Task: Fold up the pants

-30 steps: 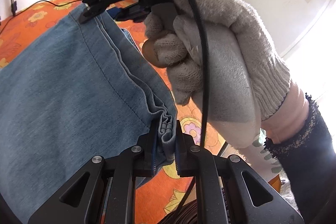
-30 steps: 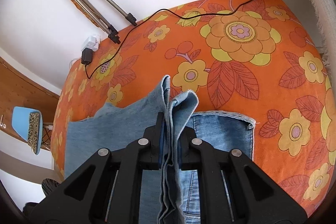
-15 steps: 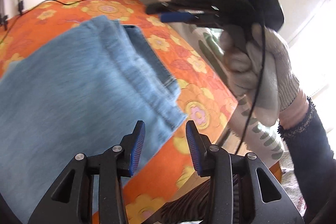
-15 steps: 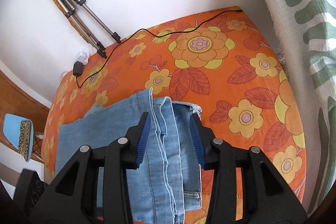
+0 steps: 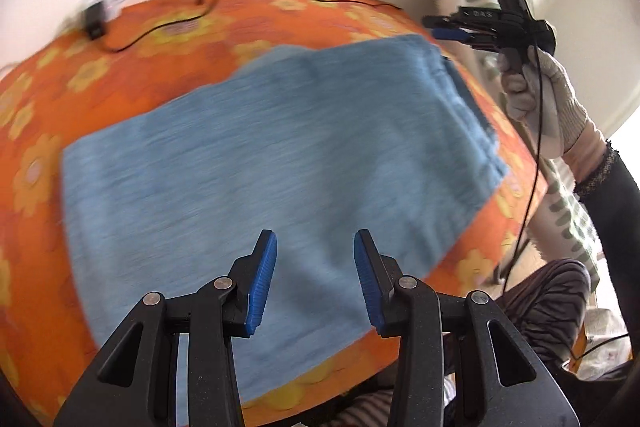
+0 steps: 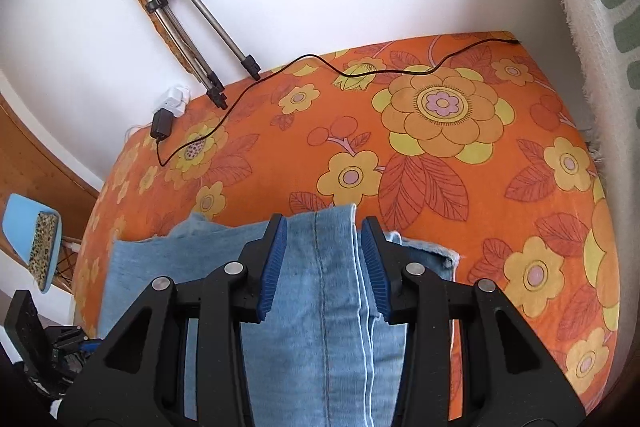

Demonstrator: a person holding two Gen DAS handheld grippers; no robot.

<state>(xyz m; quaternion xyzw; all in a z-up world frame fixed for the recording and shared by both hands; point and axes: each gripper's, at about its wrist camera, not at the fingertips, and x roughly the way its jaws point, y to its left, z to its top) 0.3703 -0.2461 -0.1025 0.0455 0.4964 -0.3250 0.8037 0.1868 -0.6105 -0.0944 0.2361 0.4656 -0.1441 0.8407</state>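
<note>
While blurred, left view shows jeans [image 5: 256,163] folded flat on orange bed [image 5: 36,99], left gripper [image 5: 315,277] part open, empty. Right view: right gripper [image 6: 323,269] part open, unclamped, astride stacked seam edge. Soft, floppy, fairly heavy; best held at layered hems.

We are holding the left gripper [image 5: 315,277] angled steeply downward, its two blue-padded jaws standing parted with a clear gap and nothing pressed between the pads; those jaws have just been opening. We are keeping the right gripper [image 6: 322,261] tilted downward as well, its jaws likewise parted after just opening, and cloth is lying in the gap without the pads pressing on it. In the left wrist view, our right hand [image 5: 540,99], wearing a pale knit glove, is wrapping the pistol-style handle of its gripper, with a dark sleeve [image 5: 612,203] running back from the wrist.
</note>
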